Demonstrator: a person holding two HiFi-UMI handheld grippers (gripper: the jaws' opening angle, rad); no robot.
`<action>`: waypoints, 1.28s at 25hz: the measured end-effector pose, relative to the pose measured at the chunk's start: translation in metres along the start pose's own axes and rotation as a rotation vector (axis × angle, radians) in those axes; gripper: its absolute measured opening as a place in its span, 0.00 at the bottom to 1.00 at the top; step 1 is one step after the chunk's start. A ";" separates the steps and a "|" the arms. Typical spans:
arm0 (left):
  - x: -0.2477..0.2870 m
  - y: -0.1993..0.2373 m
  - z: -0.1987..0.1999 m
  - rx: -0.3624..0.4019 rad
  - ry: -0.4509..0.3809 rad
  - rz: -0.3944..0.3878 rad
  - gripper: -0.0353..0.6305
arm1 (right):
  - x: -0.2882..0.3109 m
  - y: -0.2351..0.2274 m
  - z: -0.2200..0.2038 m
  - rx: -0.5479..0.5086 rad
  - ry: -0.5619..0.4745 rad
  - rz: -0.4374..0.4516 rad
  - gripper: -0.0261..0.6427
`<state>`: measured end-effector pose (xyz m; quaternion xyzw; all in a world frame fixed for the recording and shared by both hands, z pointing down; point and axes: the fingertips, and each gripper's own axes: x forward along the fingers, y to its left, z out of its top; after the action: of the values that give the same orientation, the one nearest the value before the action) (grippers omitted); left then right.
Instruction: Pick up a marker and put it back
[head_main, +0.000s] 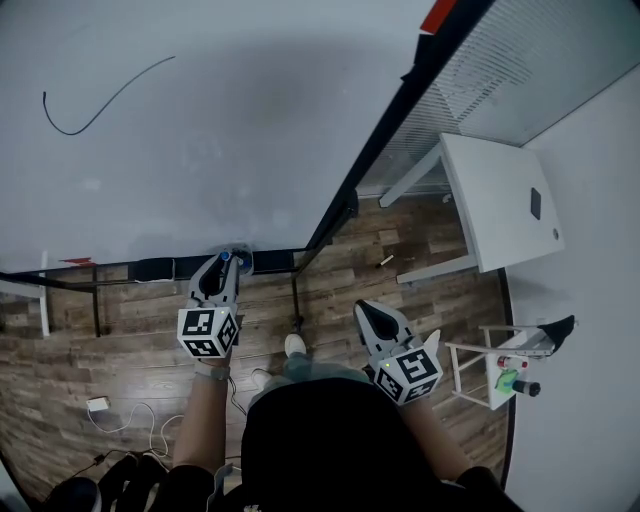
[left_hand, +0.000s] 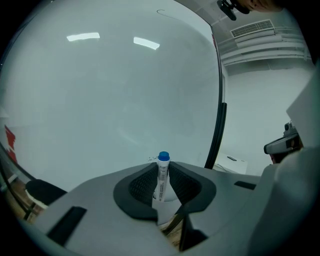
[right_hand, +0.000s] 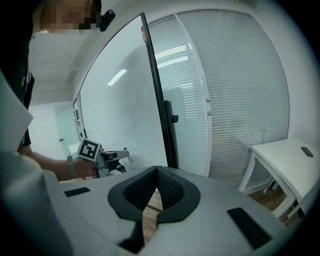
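Note:
A white marker (left_hand: 162, 180) with a blue cap (left_hand: 163, 156) stands upright between the pads of my left gripper (left_hand: 163, 169), which is shut on it. A pale holder shows just below it. In the head view the left gripper (head_main: 225, 264) points at the ledge under the whiteboard (head_main: 200, 120), and the blue cap (head_main: 226, 256) shows at its tips. My right gripper (head_main: 363, 309) hangs lower right over the wood floor, shut, its pads (right_hand: 167, 187) meeting on nothing. From the right gripper view, the left gripper (right_hand: 125, 155) is seen at the board's foot.
A curved black line (head_main: 100, 105) is drawn on the whiteboard. Its black frame post (right_hand: 157, 100) stands beside a blinds-covered glass wall (right_hand: 225, 90). A white table (head_main: 495, 200) stands to the right, a small stand (head_main: 510, 375) with items near it. Cables (head_main: 110, 412) lie on the floor.

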<state>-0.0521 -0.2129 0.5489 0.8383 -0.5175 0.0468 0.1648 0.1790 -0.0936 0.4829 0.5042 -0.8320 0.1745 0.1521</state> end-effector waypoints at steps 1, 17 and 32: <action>0.001 0.000 -0.001 0.002 0.003 0.000 0.19 | 0.000 0.000 0.000 0.000 0.001 -0.001 0.08; -0.029 0.016 0.017 -0.002 -0.031 0.048 0.26 | 0.016 0.026 0.005 -0.015 -0.006 0.065 0.08; -0.145 0.046 0.044 0.001 -0.109 0.210 0.21 | 0.057 0.117 0.021 -0.091 -0.025 0.325 0.08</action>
<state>-0.1640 -0.1225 0.4814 0.7807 -0.6109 0.0182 0.1302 0.0474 -0.0974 0.4724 0.3580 -0.9113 0.1527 0.1341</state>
